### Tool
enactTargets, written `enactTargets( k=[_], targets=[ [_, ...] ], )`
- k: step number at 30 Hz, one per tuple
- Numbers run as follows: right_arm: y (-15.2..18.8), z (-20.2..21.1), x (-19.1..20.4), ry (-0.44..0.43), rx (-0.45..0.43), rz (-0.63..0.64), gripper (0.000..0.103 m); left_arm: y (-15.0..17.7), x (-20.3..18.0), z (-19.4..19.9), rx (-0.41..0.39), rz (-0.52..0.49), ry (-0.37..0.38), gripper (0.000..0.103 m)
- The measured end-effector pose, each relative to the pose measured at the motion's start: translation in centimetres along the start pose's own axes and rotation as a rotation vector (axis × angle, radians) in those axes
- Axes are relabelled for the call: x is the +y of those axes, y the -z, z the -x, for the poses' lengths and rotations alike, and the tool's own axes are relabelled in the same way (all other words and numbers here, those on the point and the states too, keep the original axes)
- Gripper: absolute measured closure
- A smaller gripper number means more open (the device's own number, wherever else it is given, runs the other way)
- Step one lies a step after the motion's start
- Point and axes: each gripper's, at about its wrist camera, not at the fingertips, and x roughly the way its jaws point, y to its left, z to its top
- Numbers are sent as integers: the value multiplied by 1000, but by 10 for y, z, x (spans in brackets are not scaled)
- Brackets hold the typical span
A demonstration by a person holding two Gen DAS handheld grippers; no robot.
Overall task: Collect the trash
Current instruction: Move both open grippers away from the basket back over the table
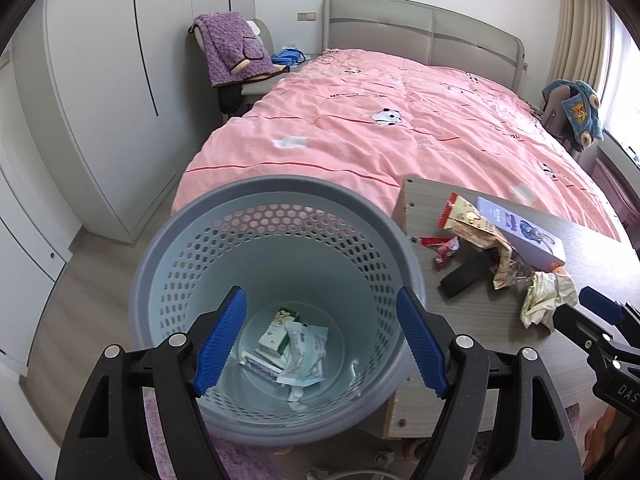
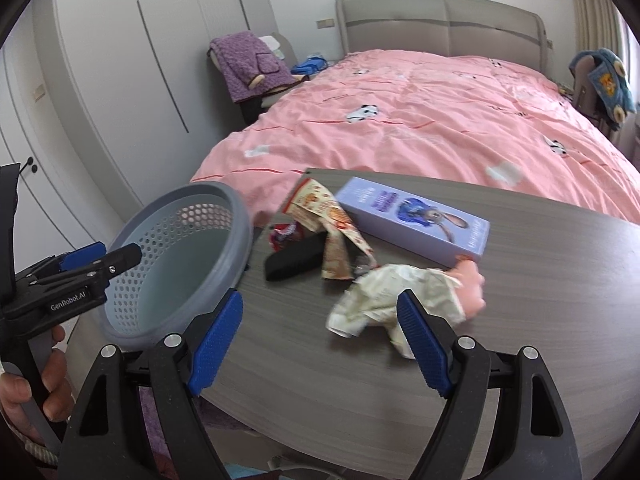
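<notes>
Right gripper [image 2: 320, 344], fingers wide and empty, nears the crumpled wrapper [image 2: 384, 300] at centre frame — best straddled squarely; left gripper [image 1: 320, 344], also wide and empty, hangs over the bin [image 1: 276, 196].

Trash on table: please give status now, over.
Both grippers open, empty: left over bin, right near crumpled paper. Wrappers still on table. Purple box close behind paper.

The basket [image 1: 276, 216] is grey-blue with round holes. The bedcover [image 1: 400, 136] is pink with thin red lines and black-and-white pandas. The surface [image 2: 400, 380] is grey woodgrain. On it lie a lilac box [image 2: 416, 220] with a rabbit picture, cream crumpled paper [image 2: 384, 296] and a red-and-cream wrapper [image 2: 320, 208].
</notes>
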Motion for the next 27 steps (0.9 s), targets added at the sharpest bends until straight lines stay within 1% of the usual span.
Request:
enactTargets(
  k=[6,10,22,27],
  targets=[
    [8,3,-33,49,11,-56,25,0,-21,-6,16,-28,20,29],
    [10,-1,-47,71,22,-84,25,0,-34,-10,22,-54,26,29],
    [13,-18,-61,87,48,-113,25,0,-50,-22,51,-72,32,29],
    [10,-15,-73,113,36,-131,25,-1,-51,-27,60,-71,36,29]
  ],
)
